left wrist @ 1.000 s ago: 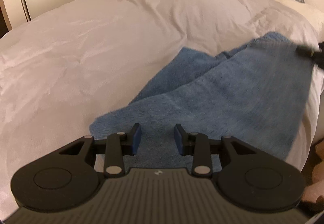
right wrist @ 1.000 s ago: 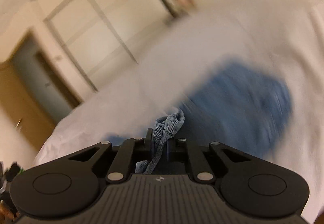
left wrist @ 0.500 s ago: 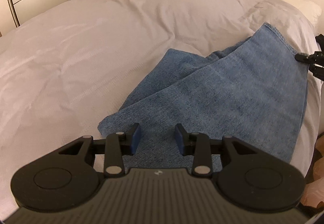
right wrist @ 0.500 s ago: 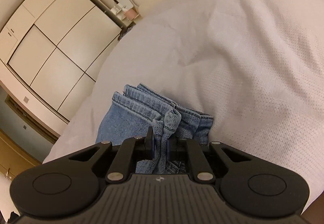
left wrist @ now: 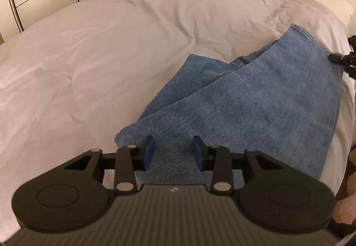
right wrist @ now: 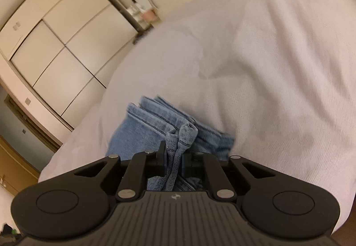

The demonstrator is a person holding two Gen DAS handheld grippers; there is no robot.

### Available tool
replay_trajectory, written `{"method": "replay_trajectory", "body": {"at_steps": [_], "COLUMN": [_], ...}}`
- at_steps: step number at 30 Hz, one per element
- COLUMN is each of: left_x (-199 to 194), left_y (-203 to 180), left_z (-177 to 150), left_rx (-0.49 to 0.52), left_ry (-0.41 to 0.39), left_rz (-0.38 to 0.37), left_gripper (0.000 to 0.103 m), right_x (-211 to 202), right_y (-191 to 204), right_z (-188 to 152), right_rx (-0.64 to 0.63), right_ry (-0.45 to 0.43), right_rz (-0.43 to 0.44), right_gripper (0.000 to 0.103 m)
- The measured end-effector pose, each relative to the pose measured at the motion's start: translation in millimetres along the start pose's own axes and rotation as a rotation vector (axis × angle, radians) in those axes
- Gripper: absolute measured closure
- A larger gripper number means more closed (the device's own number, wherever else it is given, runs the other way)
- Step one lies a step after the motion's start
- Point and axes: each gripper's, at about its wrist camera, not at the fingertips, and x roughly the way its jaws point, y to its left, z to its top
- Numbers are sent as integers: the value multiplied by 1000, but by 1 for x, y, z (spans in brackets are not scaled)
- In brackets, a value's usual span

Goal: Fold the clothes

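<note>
The right gripper [right wrist: 173, 163] pinches the hems of the jeans [left wrist: 255, 101] on the bed [left wrist: 111, 57]; the left gripper [left wrist: 173, 152], spread over the jeans' near end, should pin that end flat.

The blue jeans [left wrist: 262, 99] lay folded flat on the white bed [left wrist: 111, 45], near its edge. Their hems [right wrist: 178, 126] were bunched together at one end, stacked in layers.
</note>
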Motion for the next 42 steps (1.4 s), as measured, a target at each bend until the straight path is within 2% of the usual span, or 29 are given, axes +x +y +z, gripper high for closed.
{"method": "replay_trajectory", "body": {"at_steps": [3,5,8,10,11,12,17,20,22,24,26,27,30,33,36,38,40,42], "left_x": [2,2,-2,-5,-7,-9,-11,3,19,18,4,-3,-20,-18,5,36,56,65], "left_y": [1,2,5,9,12,14,14,8,12,14,10,8,-2,-22,-44,-50,-47,-43], "left_z": [-2,-3,-5,-6,-6,-6,-2,-1,-4,-2,3,6,20,33,40,42,43,46], "left_rx": [-1,-3,-5,-3,-3,-6,-11,14,-1,-21,10,11,24,79,132,142,128,114], "left_ry": [2,3,-1,-4,-8,-13,-31,-7,32,40,8,-10,-69,-97,-80,-28,22,44], "left_rz": [1,-1,0,10,15,14,-20,-3,0,2,23,6,-78,-151,-199,-183,-169,-166], "left_gripper": [70,70,70,70,70,71,71,70,70,71,74,75,75,75,82,88,100,100], "right_x": [-4,-1,0,-2,-2,-2,-3,-3,-3,-3,-5,-6,-9,-11,-10,2,13,11], "right_y": [7,-2,-15,-4,2,9,40,58,71,83,92,96,108,120,128,124,120,129], "right_z": [-2,-4,-6,-13,-17,-22,-44,-57,-66,-75,-78,-79,-83,-87,-89,-88,-87,-76], "right_rx": [-48,6,96,45,13,-20,-181,-278,-343,-408,-424,-428,-440,-451,-469,-495,-520,-534], "right_ry": [-24,-2,27,23,22,21,19,17,16,14,17,18,22,26,45,90,135,124], "right_rz": [-16,-8,1,-29,-46,-63,-148,-199,-233,-266,-259,-252,-230,-209,-200,-223,-246,-207], "right_gripper": [94,97,94,73,53,49,49,54,54,53,52,53,53,53,58,61,72,71]}}
